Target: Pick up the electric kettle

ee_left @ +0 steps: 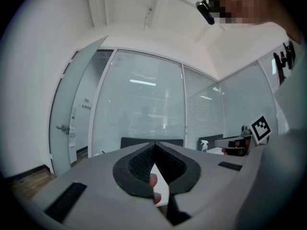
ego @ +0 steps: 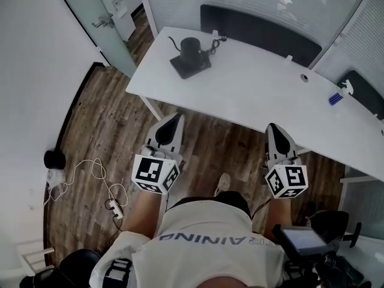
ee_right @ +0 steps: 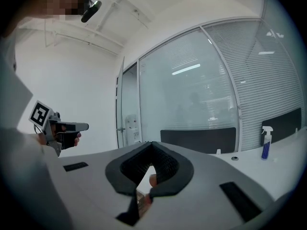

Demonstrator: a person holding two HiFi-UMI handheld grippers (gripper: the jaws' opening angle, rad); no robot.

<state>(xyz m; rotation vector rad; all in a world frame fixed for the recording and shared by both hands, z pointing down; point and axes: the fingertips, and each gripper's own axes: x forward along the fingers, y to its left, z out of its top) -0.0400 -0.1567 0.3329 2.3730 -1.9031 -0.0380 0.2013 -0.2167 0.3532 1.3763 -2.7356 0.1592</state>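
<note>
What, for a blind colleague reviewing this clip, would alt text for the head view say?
A person faces a white table, holding a left gripper and a right gripper, both shut, short of its near edge. A black electric kettle sits at the table's far left end.

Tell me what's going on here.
A person stands short of the white table, a gripper in each hand. The left gripper and right gripper are both shut and empty, held out over the wood floor. The black electric kettle sits on its base near the table's left end, untouched, so the pickup has not begun.
</note>
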